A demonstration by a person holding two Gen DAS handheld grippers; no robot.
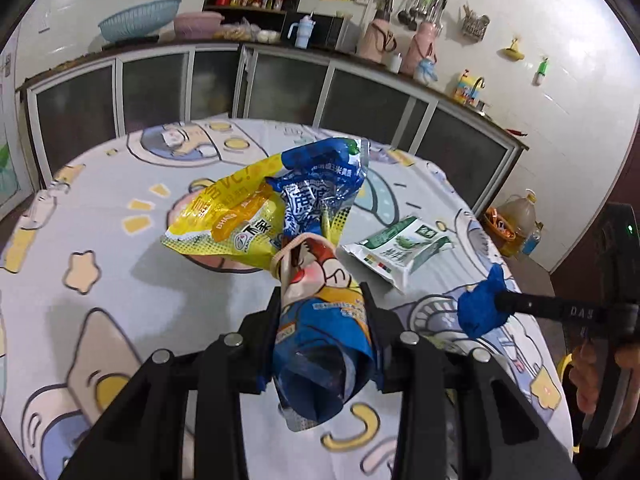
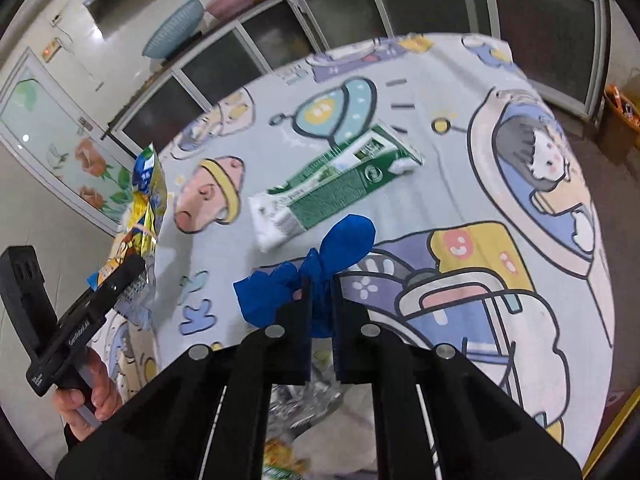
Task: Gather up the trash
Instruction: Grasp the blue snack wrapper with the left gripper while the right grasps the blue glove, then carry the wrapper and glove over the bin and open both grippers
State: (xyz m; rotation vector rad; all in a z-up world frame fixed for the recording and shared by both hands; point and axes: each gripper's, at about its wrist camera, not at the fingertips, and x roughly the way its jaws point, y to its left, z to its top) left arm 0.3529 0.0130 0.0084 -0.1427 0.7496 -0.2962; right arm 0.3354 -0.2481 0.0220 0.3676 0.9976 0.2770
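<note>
The left claw [image 1: 322, 308] is clamped on a bundle of wrappers [image 1: 316, 256], blue and yellow foil bags tied with a rubber band, held up off the bench [image 1: 120, 280]; the right claw [image 2: 322, 300] is closed tight on a blue balloon [image 2: 344, 240], limp and crumpled, also clear of the cloth; between them, toward the far right of the bench, a green carton [image 2: 340, 184] lies flattened on its side, untouched, and it looks to be the last loose piece in view; the wrappers should be feather-light, crinkly and slick, so a pinch at the banded waist, where the layers bunch thick, seems the safest hold; the balloon is soft rubber and will stretch rather than slip, best taken at its gathered neck as now; the carton is probably stiffer but squashed, light, with a waxy face; a grip across one flattened end or a long edge should do, since its flat face offers little to pinch against the cloth.
</note>
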